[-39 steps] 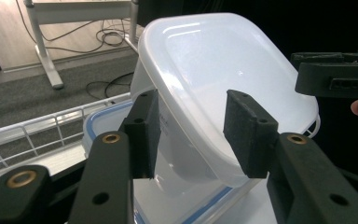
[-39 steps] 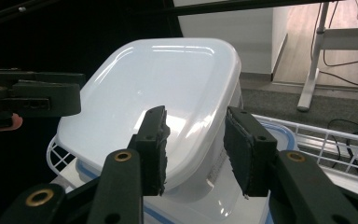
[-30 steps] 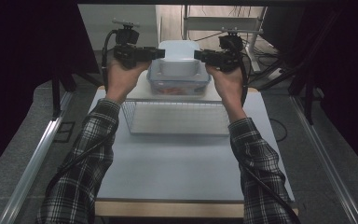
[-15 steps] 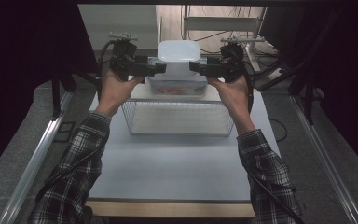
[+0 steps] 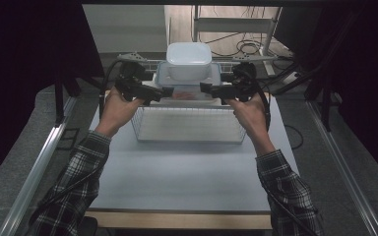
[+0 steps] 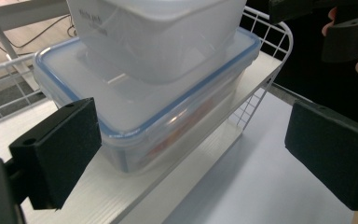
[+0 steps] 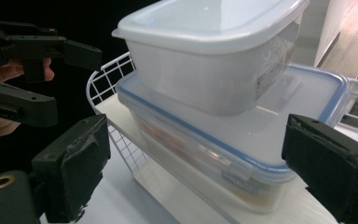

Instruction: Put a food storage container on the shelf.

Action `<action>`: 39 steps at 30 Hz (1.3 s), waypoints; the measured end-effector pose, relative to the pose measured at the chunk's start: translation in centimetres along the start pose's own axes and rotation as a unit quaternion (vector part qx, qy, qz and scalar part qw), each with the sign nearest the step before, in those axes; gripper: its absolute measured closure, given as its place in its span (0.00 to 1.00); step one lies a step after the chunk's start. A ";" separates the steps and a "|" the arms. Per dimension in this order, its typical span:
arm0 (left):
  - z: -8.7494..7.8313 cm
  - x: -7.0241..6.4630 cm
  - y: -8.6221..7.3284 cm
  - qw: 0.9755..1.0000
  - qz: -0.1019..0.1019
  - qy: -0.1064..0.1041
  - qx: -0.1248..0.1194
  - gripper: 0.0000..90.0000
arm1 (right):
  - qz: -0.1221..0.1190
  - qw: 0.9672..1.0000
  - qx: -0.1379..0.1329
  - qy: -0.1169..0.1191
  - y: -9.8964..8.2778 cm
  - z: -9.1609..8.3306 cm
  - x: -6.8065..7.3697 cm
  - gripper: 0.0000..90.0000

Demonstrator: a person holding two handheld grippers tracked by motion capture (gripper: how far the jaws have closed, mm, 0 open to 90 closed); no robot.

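Only illegible print on the white container (image 7: 223, 88).

Wire rack (image 5: 187, 132) on white table (image 5: 187, 172)

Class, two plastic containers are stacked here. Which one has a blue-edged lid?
The lower container, the wider clear one whose lid has a blue rim. The white container stacked on top of it is smaller and has a plain white lid.
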State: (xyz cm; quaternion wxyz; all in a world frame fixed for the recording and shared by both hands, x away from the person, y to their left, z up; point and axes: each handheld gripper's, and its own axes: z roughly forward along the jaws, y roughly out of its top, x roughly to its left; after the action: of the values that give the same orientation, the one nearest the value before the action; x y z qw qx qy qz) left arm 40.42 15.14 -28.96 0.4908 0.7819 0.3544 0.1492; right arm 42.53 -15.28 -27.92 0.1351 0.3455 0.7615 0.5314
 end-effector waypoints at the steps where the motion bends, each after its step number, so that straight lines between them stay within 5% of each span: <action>1: 0.0 0.0 -0.2 1.000 0.001 0.000 0.001 0.04 | -0.002 1.000 0.001 0.001 -0.2 0.0 0.0 0.09; 12: 0.1 -1.2 -2.7 1.000 0.024 0.008 0.011 0.04 | -0.021 1.000 0.011 0.007 -2.3 -0.3 0.5 0.06; 39: 0.2 -2.6 -9.7 0.999 0.026 0.005 0.023 0.02 | -0.032 0.999 0.032 0.021 -7.9 -1.2 0.7 0.04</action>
State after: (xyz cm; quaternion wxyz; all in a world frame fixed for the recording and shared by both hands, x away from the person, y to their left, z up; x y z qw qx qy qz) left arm 34.72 15.78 -37.21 0.4667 0.8012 0.3395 0.1581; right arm 38.32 -17.21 -34.46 0.1250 0.3135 0.7918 0.5091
